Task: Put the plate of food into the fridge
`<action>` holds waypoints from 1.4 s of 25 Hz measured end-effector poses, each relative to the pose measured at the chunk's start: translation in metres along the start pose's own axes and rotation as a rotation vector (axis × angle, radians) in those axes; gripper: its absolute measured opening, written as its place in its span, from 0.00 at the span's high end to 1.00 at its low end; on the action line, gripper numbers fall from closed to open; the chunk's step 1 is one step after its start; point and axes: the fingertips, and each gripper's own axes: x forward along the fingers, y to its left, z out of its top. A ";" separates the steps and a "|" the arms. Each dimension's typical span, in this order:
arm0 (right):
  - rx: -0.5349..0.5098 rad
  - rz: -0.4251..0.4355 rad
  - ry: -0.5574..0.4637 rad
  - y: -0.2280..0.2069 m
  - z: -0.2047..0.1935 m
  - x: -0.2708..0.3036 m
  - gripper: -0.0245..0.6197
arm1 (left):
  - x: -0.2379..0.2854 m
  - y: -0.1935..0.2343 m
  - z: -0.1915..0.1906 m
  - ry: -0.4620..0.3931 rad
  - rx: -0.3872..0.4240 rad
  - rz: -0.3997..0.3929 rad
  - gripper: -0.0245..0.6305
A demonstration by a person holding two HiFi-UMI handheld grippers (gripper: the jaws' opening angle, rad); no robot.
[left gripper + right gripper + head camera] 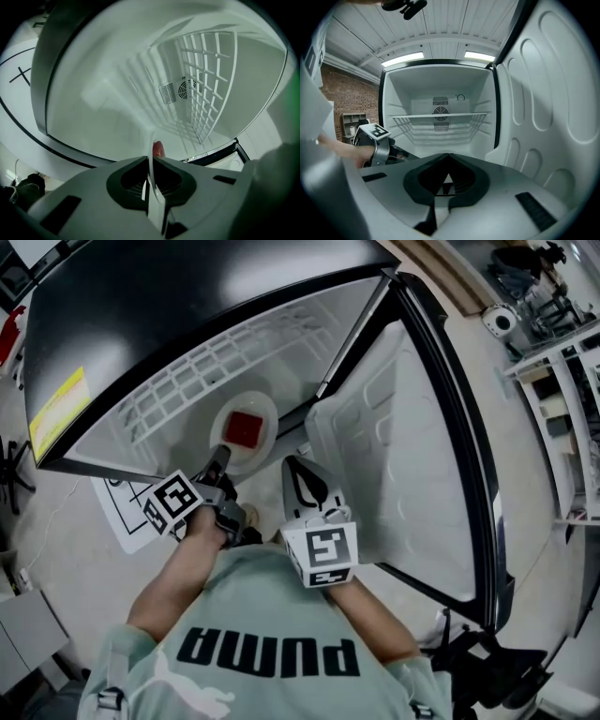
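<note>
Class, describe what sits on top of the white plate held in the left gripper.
One red block of food sits at the centre of the plate. The left gripper covers the plate's near rim, and whatever lies beneath the plate is hidden.

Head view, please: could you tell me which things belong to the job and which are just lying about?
Job: plate, red food, fridge, open door, left gripper clamped on the plate.
Lying about: marked floor sheet, shelving rack.

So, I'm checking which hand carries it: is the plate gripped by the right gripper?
No, the right gripper has its jaws together on nothing, while the left gripper clamps the rim of the plate.
</note>
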 end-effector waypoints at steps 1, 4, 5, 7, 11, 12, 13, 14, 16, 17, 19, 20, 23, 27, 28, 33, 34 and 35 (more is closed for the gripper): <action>0.000 0.003 0.005 0.000 0.000 0.001 0.95 | 0.003 0.001 0.001 -0.008 -0.007 0.004 0.92; -0.008 0.005 0.010 -0.003 0.000 0.003 0.96 | 0.013 0.004 0.008 -0.038 -0.010 0.009 0.92; -0.012 0.002 0.010 -0.004 -0.001 0.003 0.96 | 0.017 0.005 0.009 -0.046 -0.013 0.011 0.92; -0.016 -0.001 0.014 -0.007 -0.001 0.004 0.96 | 0.024 0.007 0.011 -0.059 -0.019 0.014 0.92; -0.022 -0.006 0.017 -0.012 0.000 0.006 0.96 | 0.034 0.010 0.016 -0.083 -0.024 0.025 0.92; -0.024 -0.005 0.018 -0.013 0.000 0.006 0.96 | 0.036 0.011 0.017 -0.089 -0.026 0.026 0.92; -0.026 -0.004 0.021 -0.013 0.000 0.006 0.96 | 0.039 0.012 0.018 -0.095 -0.027 0.028 0.92; -0.028 -0.002 0.024 -0.013 -0.001 0.006 0.96 | 0.041 0.013 0.020 -0.102 -0.027 0.030 0.92; -0.030 0.004 0.031 -0.013 -0.002 0.006 0.96 | 0.046 0.013 0.023 -0.115 -0.027 0.033 0.92; -0.029 0.008 0.035 -0.012 -0.002 0.006 0.96 | 0.049 0.014 0.025 -0.122 -0.028 0.034 0.92; -0.030 0.012 0.037 -0.012 -0.003 0.006 0.96 | 0.054 0.014 0.028 -0.138 -0.032 0.039 0.92; -0.034 0.012 0.036 -0.012 -0.003 0.005 0.96 | 0.056 0.015 0.030 -0.146 -0.035 0.042 0.92; -0.044 0.016 0.038 -0.013 -0.004 0.004 0.96 | 0.062 0.016 0.035 -0.164 -0.043 0.055 0.92; -0.047 0.022 0.039 -0.013 -0.004 0.004 0.96 | 0.067 0.021 0.040 -0.187 -0.059 0.078 0.92; -0.047 0.023 0.039 -0.013 -0.004 0.003 0.96 | 0.068 0.022 0.041 -0.192 -0.062 0.084 0.92; -0.050 0.032 0.044 -0.012 -0.002 0.002 0.96 | 0.071 0.029 0.045 -0.213 -0.077 0.104 0.92; -0.046 0.035 0.047 -0.011 -0.002 0.002 0.95 | 0.072 0.032 0.046 -0.217 -0.080 0.109 0.92; -0.044 0.036 0.047 -0.011 -0.002 0.001 0.96 | 0.073 0.034 0.046 -0.222 -0.083 0.116 0.92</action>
